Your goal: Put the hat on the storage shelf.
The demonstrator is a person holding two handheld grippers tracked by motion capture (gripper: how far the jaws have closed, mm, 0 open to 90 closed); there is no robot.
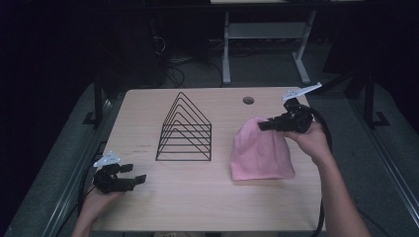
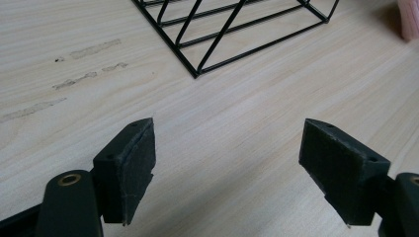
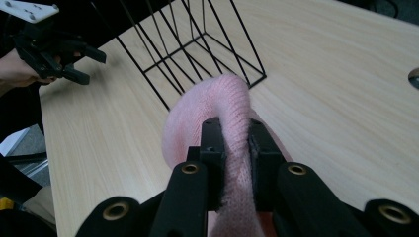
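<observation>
A pink knitted hat (image 1: 260, 150) lies at the right of the wooden table (image 1: 197, 202), its top edge lifted. My right gripper (image 1: 264, 125) is shut on that raised edge; in the right gripper view the pink hat (image 3: 217, 106) is pinched between the two black jaws of my right gripper (image 3: 235, 140). A black wire rack (image 1: 185, 129) of triangular frames stands in the middle of the table. My left gripper (image 1: 134, 176) rests low at the table's front left, open. In the left gripper view my left gripper (image 2: 227, 158) has nothing between its pads, and the wire rack (image 2: 232, 29) lies ahead.
A round cable hole (image 1: 248, 100) sits near the table's far edge. Faint scuff marks (image 2: 74, 69) mark the wood left of the rack. Behind the table stand white desk legs (image 1: 226, 54) on a dark floor.
</observation>
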